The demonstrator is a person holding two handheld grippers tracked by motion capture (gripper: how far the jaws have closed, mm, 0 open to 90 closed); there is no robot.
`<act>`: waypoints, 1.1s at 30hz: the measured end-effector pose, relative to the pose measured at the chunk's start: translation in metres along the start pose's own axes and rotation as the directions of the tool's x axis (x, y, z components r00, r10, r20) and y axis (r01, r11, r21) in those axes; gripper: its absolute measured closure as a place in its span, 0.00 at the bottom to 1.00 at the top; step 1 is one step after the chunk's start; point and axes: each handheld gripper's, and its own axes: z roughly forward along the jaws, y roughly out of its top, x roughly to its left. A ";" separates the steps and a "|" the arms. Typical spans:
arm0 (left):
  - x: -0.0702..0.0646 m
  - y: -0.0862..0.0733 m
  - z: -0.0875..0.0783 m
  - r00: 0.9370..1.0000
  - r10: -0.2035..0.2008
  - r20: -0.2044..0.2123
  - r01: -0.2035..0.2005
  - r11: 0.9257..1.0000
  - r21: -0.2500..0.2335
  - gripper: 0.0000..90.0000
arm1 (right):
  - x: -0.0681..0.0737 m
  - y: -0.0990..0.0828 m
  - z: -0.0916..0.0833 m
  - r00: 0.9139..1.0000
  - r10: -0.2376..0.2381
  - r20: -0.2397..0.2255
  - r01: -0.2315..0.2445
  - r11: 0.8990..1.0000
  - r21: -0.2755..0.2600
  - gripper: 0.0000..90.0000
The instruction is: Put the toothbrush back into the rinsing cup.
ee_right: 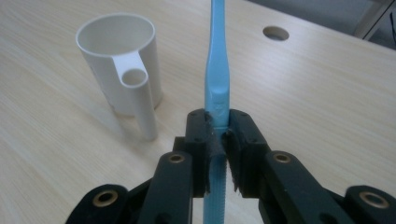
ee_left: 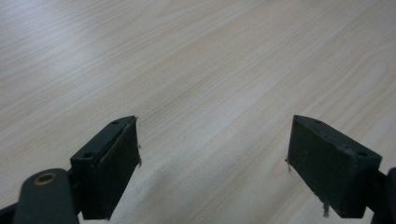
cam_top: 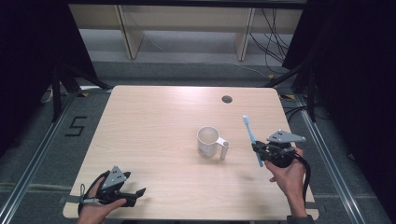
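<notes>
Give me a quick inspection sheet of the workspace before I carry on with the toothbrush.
Surface: light wood table, round cable hole near the far edge.
Job's things: blue toothbrush clamped by its handle, head up; white cup upright and empty, with a side tube holder.
Clutter: nothing seen.
Grippers: right gripper shut on the toothbrush, to the right of the cup; left gripper open, nothing between its jaws, low over the near left corner.
Cables: a black cable trails from the right gripper; loose cables on the floor beyond.
Surroundings: dark curtains either side, grey floor marked 5.
</notes>
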 end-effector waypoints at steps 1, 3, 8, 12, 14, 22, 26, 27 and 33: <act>0.000 0.000 0.000 1.000 0.001 -0.002 -0.001 1.000 0.001 0.18 | -0.001 0.001 0.000 1.000 -0.011 -0.005 0.011 1.000 -0.012 0.88; 0.001 0.000 -0.001 1.000 0.014 -0.009 -0.014 1.000 0.013 0.18 | 0.001 0.002 0.000 1.000 0.003 -0.018 -0.004 1.000 -0.029 0.88; 0.001 0.000 0.000 1.000 0.000 -0.003 0.000 1.000 0.002 0.18 | 0.001 0.005 0.000 1.000 0.006 -0.024 -0.008 0.998 -0.069 0.88; 0.001 0.000 -0.001 1.000 0.006 -0.003 -0.006 1.000 0.011 0.18 | -0.002 0.009 -0.003 1.000 0.003 0.000 -0.003 0.992 -0.129 0.88; 0.000 0.000 0.000 1.000 0.000 -0.003 0.000 1.000 0.001 0.18 | -0.002 0.010 -0.005 1.000 0.013 -0.009 -0.014 0.990 -0.142 0.88; 0.002 0.000 -0.001 1.000 0.004 -0.005 -0.004 1.000 0.008 0.18 | 0.000 0.015 -0.002 0.999 0.018 -0.028 -0.023 0.983 -0.183 0.88; 0.001 0.000 -0.002 1.000 -0.007 -0.012 0.007 1.000 0.001 0.18 | 0.004 0.019 0.000 0.999 0.021 -0.032 -0.027 0.977 -0.211 0.88; 0.000 0.000 -0.001 1.000 -0.019 -0.012 0.019 1.000 -0.005 0.18 | 0.005 0.020 0.000 0.999 0.014 -0.036 -0.021 0.976 -0.216 0.88; 0.002 0.000 -0.002 1.000 0.003 -0.013 -0.002 1.000 0.016 0.18 | 0.012 0.026 0.002 0.998 0.018 -0.066 -0.032 0.974 -0.222 0.88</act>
